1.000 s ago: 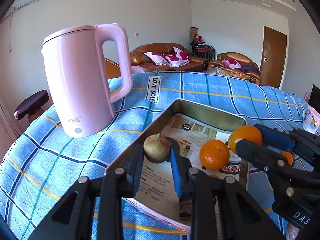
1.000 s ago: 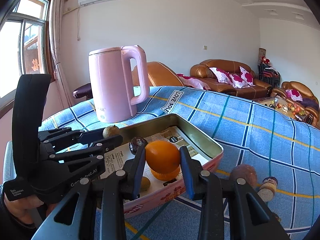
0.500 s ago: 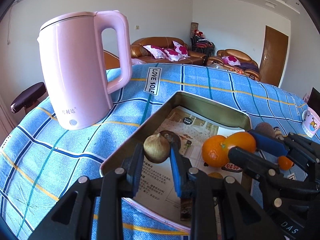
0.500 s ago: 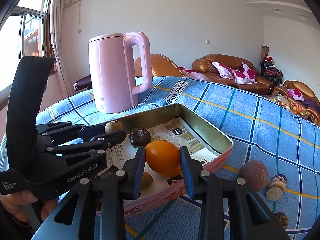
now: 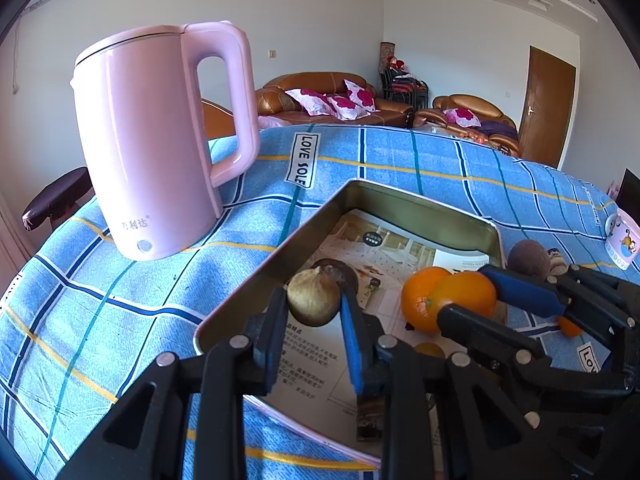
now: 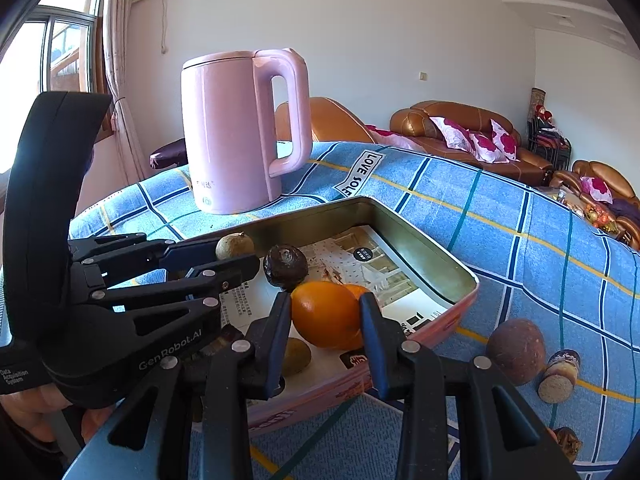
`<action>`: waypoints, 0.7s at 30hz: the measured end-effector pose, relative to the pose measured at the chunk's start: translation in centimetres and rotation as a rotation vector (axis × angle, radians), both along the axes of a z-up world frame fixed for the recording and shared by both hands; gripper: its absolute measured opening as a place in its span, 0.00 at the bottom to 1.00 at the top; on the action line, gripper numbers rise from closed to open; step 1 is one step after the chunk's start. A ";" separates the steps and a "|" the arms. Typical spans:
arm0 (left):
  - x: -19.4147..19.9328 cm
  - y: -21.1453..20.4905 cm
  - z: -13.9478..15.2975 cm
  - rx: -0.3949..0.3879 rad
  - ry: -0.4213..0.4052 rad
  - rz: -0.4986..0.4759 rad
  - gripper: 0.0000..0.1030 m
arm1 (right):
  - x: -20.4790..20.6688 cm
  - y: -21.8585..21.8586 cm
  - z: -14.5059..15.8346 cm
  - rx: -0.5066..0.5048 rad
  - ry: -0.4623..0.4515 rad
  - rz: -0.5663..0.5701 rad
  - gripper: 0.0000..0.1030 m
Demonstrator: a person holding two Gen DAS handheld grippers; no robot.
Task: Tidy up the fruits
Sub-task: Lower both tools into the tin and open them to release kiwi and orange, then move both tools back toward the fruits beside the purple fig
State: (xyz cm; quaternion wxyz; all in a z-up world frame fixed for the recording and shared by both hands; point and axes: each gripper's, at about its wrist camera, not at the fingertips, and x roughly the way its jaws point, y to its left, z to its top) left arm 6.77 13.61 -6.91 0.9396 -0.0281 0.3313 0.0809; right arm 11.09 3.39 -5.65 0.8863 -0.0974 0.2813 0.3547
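Note:
My left gripper (image 5: 313, 307) is shut on a small tan round fruit (image 5: 313, 298) and holds it over the near left part of the metal tin (image 5: 404, 204). It also shows in the right wrist view (image 6: 234, 245). My right gripper (image 6: 325, 316) is shut on an orange (image 6: 325, 314) and holds it low inside the tin (image 6: 416, 240), against a second orange (image 5: 418, 300). A dark wrinkled fruit (image 6: 285, 267) lies in the tin behind it. A small greenish fruit (image 6: 297, 356) lies under the held orange.
A pink kettle (image 5: 160, 140) stands left of the tin on the blue checked cloth (image 5: 440, 160). A brown round fruit (image 6: 516, 351), a small jar (image 6: 559, 376) and another fruit (image 6: 566, 442) lie on the cloth right of the tin. A mug (image 5: 622, 236) stands at far right.
Both grippers have sunk lower into the tin with their fruits. The held orange now rests against the second orange.

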 end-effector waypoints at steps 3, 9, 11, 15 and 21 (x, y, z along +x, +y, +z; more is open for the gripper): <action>-0.2 -0.1 0.1 0.003 -0.008 -0.001 0.27 | 0.0 0.0 0.0 -0.002 0.001 -0.002 0.36; -0.7 0.1 0.3 0.004 -0.027 0.028 0.43 | 0.1 0.1 -0.1 -0.007 0.005 -0.001 0.37; -0.9 0.5 0.3 -0.011 -0.026 0.048 0.55 | 0.2 0.1 -0.1 -0.001 0.008 0.001 0.38; -1.4 0.8 0.3 -0.033 -0.033 0.056 0.67 | 0.3 -0.8 0.0 0.030 0.005 -0.043 0.53; -2.5 -1.4 1.9 0.008 -0.059 0.025 0.69 | -1.0 -3.8 1.6 0.036 -0.058 -0.101 0.61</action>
